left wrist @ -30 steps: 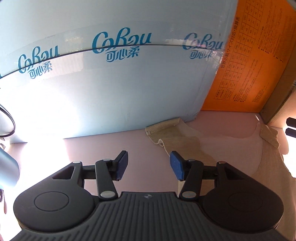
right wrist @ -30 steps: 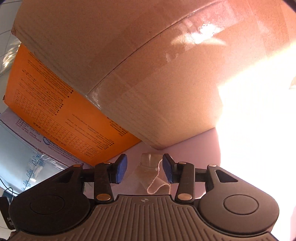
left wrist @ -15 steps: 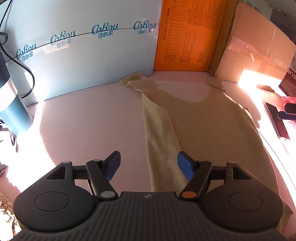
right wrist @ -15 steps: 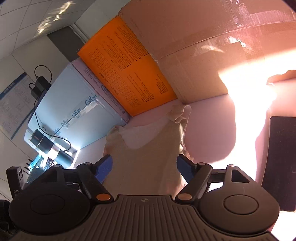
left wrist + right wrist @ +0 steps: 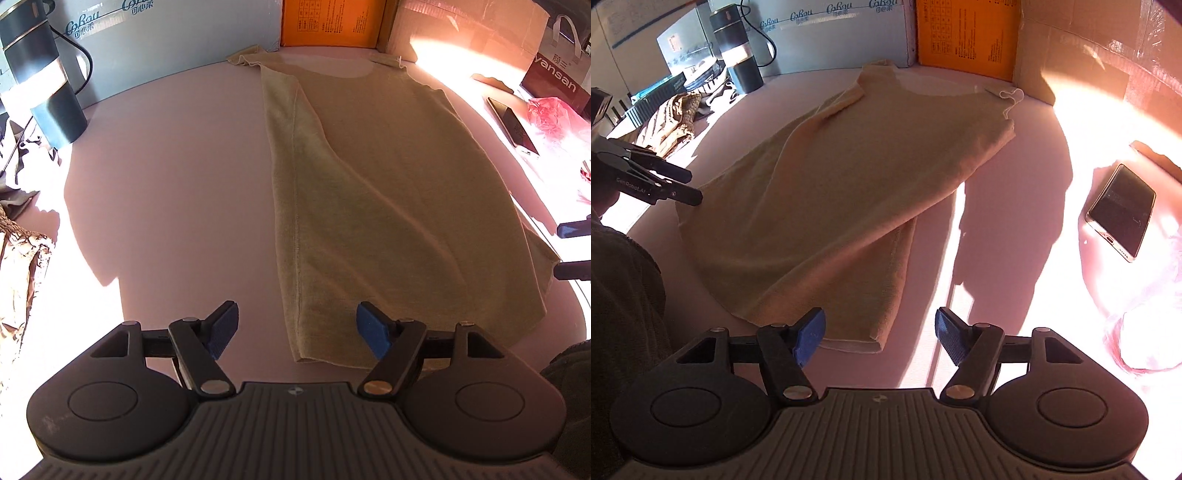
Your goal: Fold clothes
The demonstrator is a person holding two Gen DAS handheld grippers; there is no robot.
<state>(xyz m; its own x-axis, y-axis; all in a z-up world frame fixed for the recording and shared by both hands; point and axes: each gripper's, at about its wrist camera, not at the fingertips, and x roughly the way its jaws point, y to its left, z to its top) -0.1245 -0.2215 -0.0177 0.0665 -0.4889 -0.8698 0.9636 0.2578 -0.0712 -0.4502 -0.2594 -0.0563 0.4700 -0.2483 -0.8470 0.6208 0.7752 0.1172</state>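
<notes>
So we're lined up at the hem, nothing grabbed yet.

Left view: our left gripper (image 5: 297,330) hangs open and empty over the beige top (image 5: 388,192), sides already folded in, flat on the pink table (image 5: 166,177). Right view: the right gripper (image 5: 880,338), jaws just narrowing, empty too; next we probably pinch both hem corners.

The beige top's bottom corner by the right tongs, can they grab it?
Probably yes. The right tongs stand open just short of the beige top, its near corner lies flat on the pink table, and nothing sits between.
</notes>
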